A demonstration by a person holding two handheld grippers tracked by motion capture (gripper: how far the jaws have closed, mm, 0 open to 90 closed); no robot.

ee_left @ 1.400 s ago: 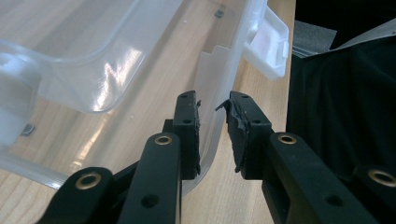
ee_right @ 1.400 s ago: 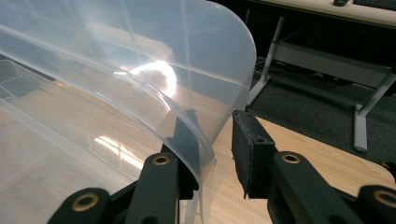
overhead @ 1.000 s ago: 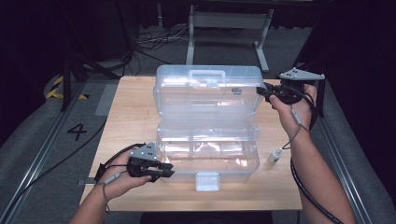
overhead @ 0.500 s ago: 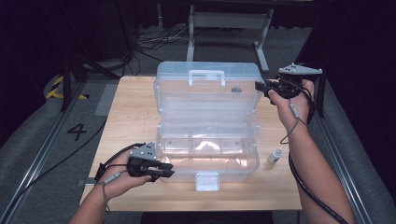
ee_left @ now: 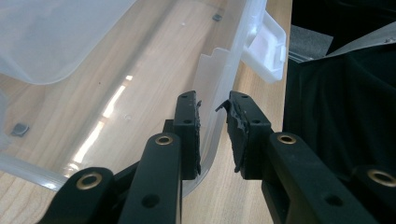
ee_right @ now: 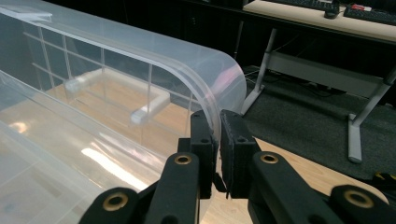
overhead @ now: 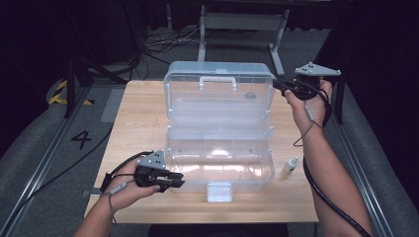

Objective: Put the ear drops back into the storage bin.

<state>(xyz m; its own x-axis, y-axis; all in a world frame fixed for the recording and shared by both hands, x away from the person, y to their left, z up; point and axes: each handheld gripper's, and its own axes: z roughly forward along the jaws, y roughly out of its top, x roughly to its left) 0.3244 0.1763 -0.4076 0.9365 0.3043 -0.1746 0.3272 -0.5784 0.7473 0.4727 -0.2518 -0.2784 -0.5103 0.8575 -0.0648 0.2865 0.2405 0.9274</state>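
A clear plastic box point(overhead: 220, 170) sits mid-table with its lid point(overhead: 220, 98) swung up and back, white handle on top. My right gripper point(overhead: 277, 85) is at the lid's upper right corner. Its jaws have just been closing, and in the right gripper view my right gripper point(ee_right: 218, 119) is shut, pads pressed on the lid's curved rim point(ee_right: 224, 79). My left gripper point(overhead: 178, 180) is at the base's front left corner. In the left gripper view my left gripper point(ee_left: 213, 109) stands open astride the front wall point(ee_left: 210, 74), with a gap beside the outer pad.
A small white bottle point(overhead: 290, 164) stands on the wooden table point(overhead: 138, 118) right of the box. The box's white latch point(overhead: 219, 191) hangs at the front edge. Beyond the table are a metal desk frame point(overhead: 242, 22) and floor cables.
The right gripper has edged up at the lid's right corner and its jaws have closed onto the rim. The left hand and the box base have stayed put.
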